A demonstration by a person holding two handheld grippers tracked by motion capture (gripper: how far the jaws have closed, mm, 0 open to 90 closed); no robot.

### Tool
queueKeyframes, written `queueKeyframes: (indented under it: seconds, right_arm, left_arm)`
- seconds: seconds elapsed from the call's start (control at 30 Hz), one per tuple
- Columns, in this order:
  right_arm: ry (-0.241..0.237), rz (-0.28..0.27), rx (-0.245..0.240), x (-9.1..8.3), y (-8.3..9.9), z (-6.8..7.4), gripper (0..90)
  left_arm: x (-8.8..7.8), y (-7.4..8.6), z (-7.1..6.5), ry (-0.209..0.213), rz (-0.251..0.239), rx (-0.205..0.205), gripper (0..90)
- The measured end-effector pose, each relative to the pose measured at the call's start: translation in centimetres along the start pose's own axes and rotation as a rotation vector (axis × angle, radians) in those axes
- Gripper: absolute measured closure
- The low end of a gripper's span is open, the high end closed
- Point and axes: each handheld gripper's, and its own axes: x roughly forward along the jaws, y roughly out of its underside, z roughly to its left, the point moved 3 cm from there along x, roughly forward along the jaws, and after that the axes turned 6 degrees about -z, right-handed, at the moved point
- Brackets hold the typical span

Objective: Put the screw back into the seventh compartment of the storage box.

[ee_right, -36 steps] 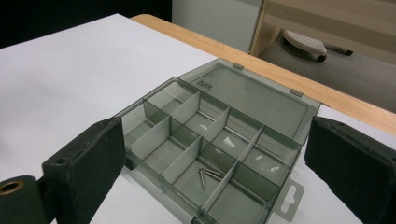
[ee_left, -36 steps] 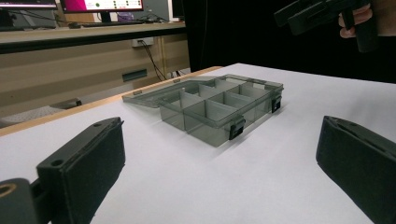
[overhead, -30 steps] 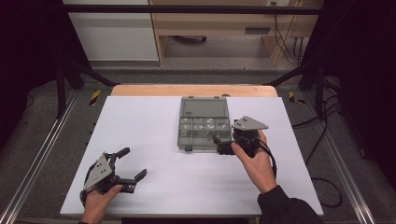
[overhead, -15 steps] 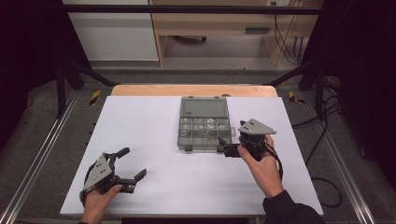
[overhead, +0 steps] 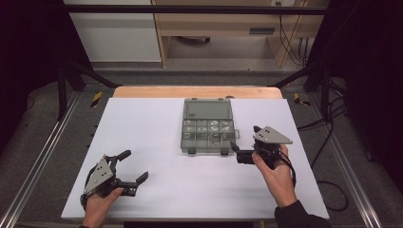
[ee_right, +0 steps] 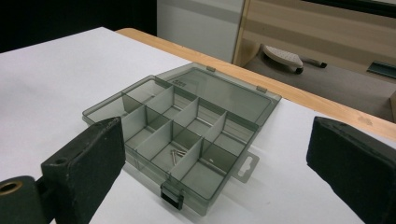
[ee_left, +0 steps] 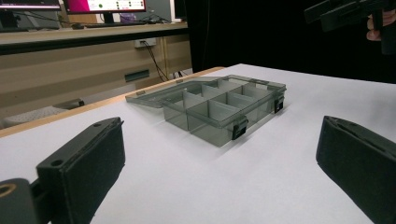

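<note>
- While the left tool (overhead: 127, 167) rests low on the near left of the surface (overhead: 157, 128) with its jaws spread wide and empty, the box (overhead: 207, 126) lies well apart from it, ahead and to the right.
- The right tool (overhead: 243, 148) is much nearer, just beside the box's near right corner, jaws spread and empty.
- The box sits open, its lid (overhead: 205, 109) flat on the far side; small screws (ee_right: 176, 153) lie in one part.

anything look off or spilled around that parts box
Nothing stands out. The grey compartment box sits square on the white table, lid folded flat behind it, with a few small screws inside one compartment and none spilled. The right gripper hovers open beside it; the left gripper is open, apart.
</note>
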Motion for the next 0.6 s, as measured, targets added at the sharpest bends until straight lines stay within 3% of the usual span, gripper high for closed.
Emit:
queueKeyframes:
  seconds: [0.3,0.6]
  right_arm:
    - [0.030,-0.051,0.015,-1.7,1.9,-1.1,4.6]
    - [0.062,-0.099,0.044,-3.2,5.3,-1.9,4.7]
  left_arm:
    - [-0.3,-0.1,0.2,-0.010,-0.003,-0.003,1.2]
    - [-0.7,-0.2,0.6,-0.027,-0.006,0.000,1.2]
